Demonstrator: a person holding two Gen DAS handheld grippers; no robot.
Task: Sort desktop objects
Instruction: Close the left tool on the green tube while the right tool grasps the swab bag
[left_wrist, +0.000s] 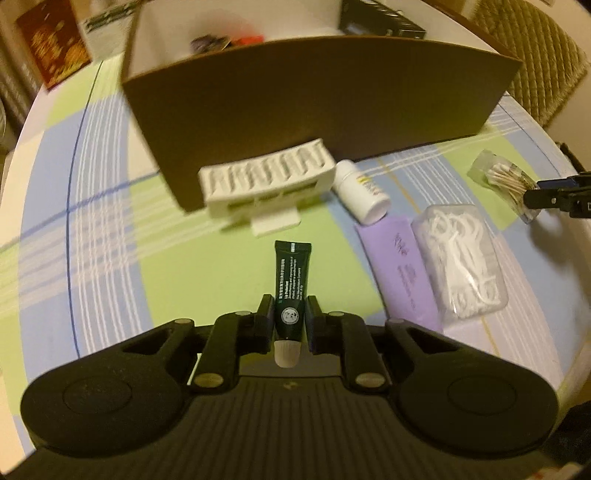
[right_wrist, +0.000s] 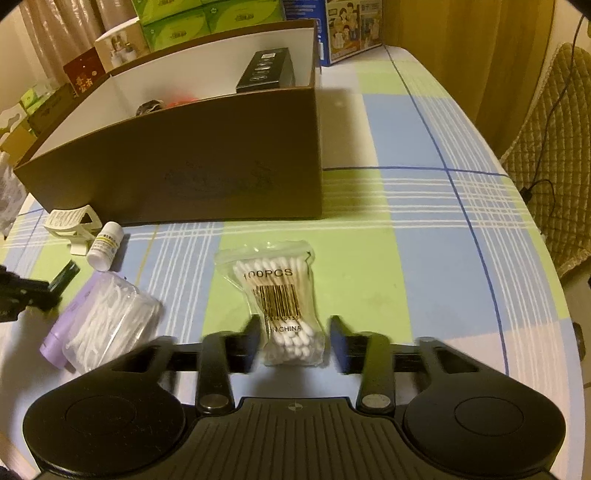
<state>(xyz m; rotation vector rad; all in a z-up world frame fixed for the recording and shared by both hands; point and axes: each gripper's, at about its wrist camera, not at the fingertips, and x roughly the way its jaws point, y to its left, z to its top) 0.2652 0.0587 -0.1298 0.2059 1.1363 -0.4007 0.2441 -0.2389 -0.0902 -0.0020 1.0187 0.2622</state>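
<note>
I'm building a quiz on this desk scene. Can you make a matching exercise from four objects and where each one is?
Things:
1. dark green tube
2. cotton swab bag
3. white bottle
4. black box

Places:
A. inside the cardboard box
B. lying beside the white rack
C. clamped in the left gripper
D. between the right gripper's open jaws

Pairs: 1-C, 2-D, 3-B, 4-A
</note>
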